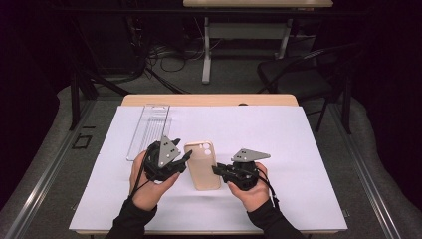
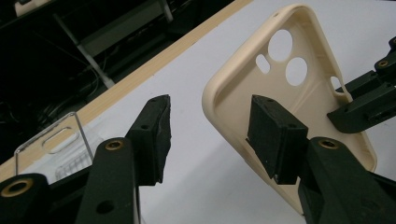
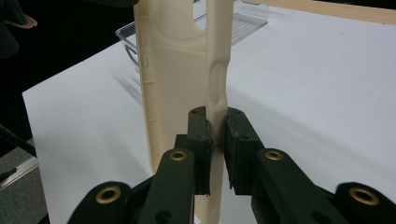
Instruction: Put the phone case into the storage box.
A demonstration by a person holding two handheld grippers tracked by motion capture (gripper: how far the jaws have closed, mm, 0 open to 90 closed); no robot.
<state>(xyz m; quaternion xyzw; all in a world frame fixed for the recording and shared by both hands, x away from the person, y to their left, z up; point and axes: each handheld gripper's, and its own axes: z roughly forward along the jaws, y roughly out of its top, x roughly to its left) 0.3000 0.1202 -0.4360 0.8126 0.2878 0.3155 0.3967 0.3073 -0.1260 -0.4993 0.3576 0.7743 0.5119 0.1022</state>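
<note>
A beige phone case (image 1: 201,167) lies open side up on the white sheet (image 1: 288,144) between my two hands. My right gripper (image 1: 216,169) is shut on its right side wall; in the right gripper view the pads (image 3: 201,135) pinch that thin wall of the case (image 3: 173,70) at the gripper's tips (image 3: 215,126). My left gripper (image 1: 186,157) straddles the case's left wall. In the left gripper view one pad (image 2: 273,133) hangs over the inside of the case (image 2: 229,112), the other (image 2: 156,130) stands outside it with a gap, so this gripper (image 2: 210,109) is open.
A clear plastic tray (image 1: 149,130) lies at the back left of the sheet, also in the left gripper view (image 2: 56,144). The wooden table edge (image 1: 209,99) runs behind. A black chair (image 1: 298,69) and cables stand on the floor beyond.
</note>
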